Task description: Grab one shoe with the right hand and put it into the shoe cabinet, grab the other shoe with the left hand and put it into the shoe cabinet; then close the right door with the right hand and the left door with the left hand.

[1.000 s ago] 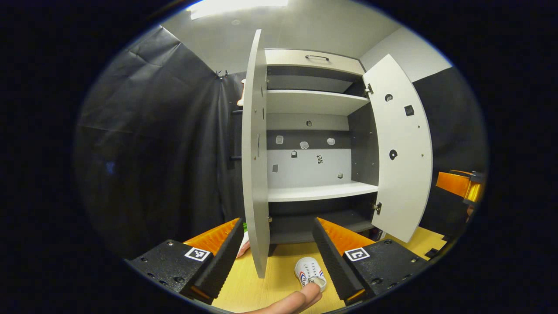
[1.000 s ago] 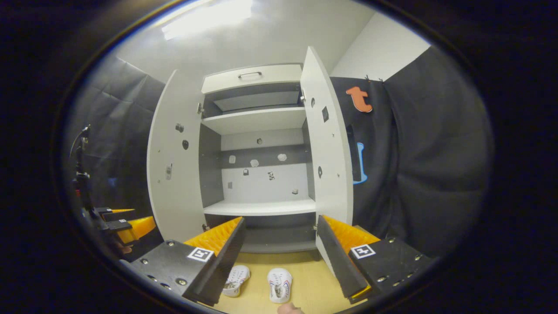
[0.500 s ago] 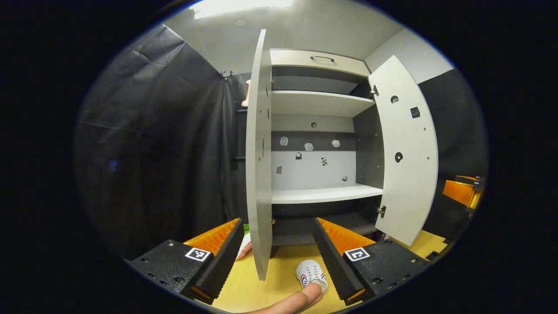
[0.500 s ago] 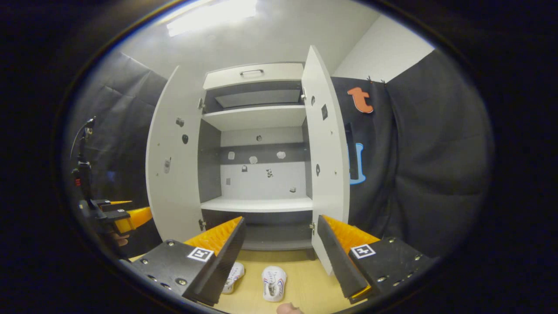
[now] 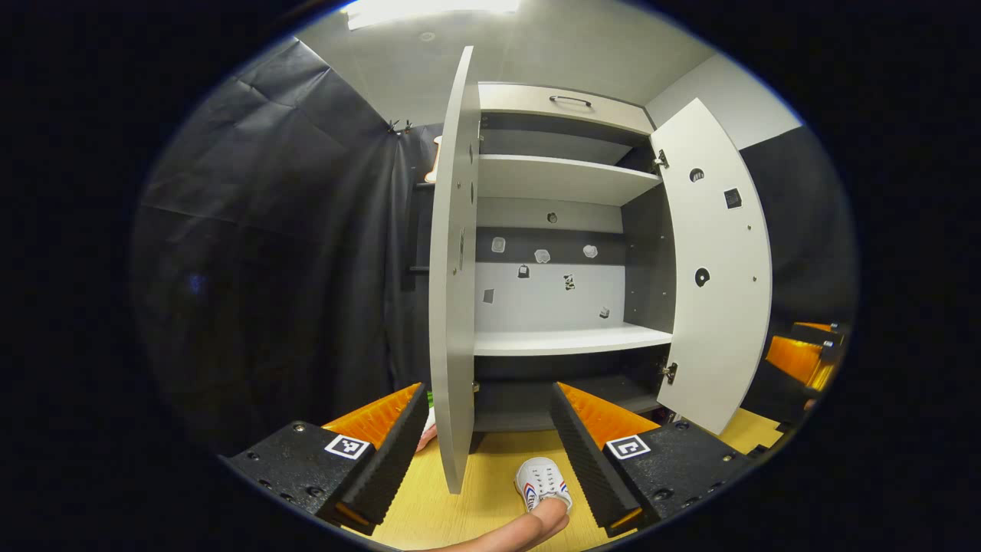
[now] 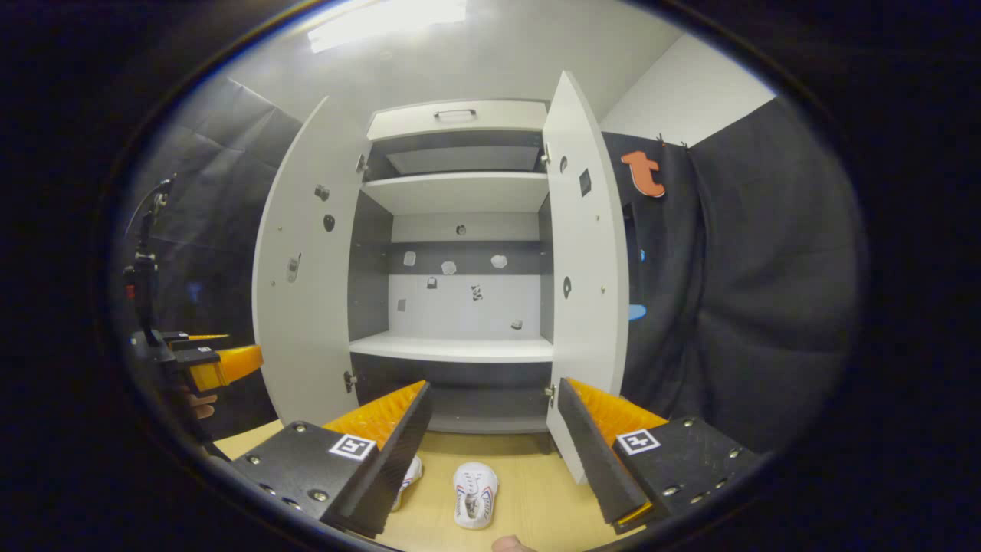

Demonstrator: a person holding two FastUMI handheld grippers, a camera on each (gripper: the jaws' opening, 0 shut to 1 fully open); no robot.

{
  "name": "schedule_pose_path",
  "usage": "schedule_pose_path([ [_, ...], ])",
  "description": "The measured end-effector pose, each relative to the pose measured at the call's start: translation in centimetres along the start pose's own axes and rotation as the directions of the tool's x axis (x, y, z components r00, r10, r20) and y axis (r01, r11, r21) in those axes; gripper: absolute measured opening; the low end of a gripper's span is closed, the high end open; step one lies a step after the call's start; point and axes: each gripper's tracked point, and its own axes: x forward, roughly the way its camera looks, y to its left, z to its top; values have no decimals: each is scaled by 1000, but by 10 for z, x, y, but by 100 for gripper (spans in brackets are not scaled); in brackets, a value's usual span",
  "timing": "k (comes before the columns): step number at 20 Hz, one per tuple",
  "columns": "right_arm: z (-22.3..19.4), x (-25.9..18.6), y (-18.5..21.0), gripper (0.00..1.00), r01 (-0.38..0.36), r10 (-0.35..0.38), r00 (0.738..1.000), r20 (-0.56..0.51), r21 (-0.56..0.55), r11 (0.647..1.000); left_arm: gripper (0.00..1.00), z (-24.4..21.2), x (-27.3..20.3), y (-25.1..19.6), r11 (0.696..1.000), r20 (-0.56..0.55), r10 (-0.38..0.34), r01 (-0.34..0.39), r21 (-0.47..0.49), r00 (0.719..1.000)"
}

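The white shoe cabinet (image 5: 563, 341) stands with both doors swung open and its shelves bare. In the left gripper view the left door (image 5: 452, 268) is edge-on and the right door (image 5: 716, 261) faces me. A white shoe (image 5: 542, 479) lies on the yellow floor in front, and a second shoe (image 5: 429, 431) peeks from behind the left door. My left gripper (image 5: 487, 437) is open above them, holding nothing. In the right gripper view both white shoes (image 6: 475, 494) (image 6: 410, 471) lie side by side below my open right gripper (image 6: 494, 437). The left gripper (image 6: 218, 364) shows far left.
Black cloth walls close in on both sides of the cabinet (image 6: 452, 349). The yellow wooden floor (image 6: 529, 498) runs from the cabinet's foot toward me. A person's arm (image 5: 513, 533) lies at the bottom edge by the shoe. The right gripper (image 5: 801, 356) shows far right.
Both views have shifted slightly, with the cabinet a little larger and the shoes lower and to the left in the right gripper view. Both grippers stay open; shoes and doors have not moved.
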Motion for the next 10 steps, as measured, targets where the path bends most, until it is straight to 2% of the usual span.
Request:
schedule_pose_path([
  [1, -13, 8, 3, 99, -10, 10, 1000, -20, -2, 1000, 96, -3, 0, -1, 1000, -7, -3, 3, -5, 1000],
  [2, -27, 15, 7, 94, -20, 20, 999, -39, -9, 1000, 96, -5, 1, 0, 1000, -12, -6, 6, -9, 1000],
  [3, -44, 22, 10, 99, -33, 31, 997, -66, -20, 999, 96, -8, 2, 0, 1000, -18, -7, 7, -11, 1000],
  [4, -63, 30, 14, 94, -44, 40, 995, -96, -40, 998, 96, -10, 3, 1, 1000, -23, -7, 7, -11, 1000],
  [6, -106, 48, 23, 98, -62, 48, 985, -163, -86, 994, 97, -15, 4, 5, 1000, -31, 1, -1, -3, 1000],
  [8, -159, 61, 37, 99, -96, 68, 967, -245, -102, 990, 94, -18, 5, 9, 1000, -31, 1, -1, 0, 1000],
  [9, -188, 63, 45, 99, -117, 83, 952, -294, -100, 988, 96, -19, 5, 9, 1000, -31, -2, 2, 1, 1000],
  [10, -216, 64, 51, 99, -134, 95, 934, -346, -90, 987, 94, -21, 5, 11, 1000, -32, -2, 2, 5, 999],
])
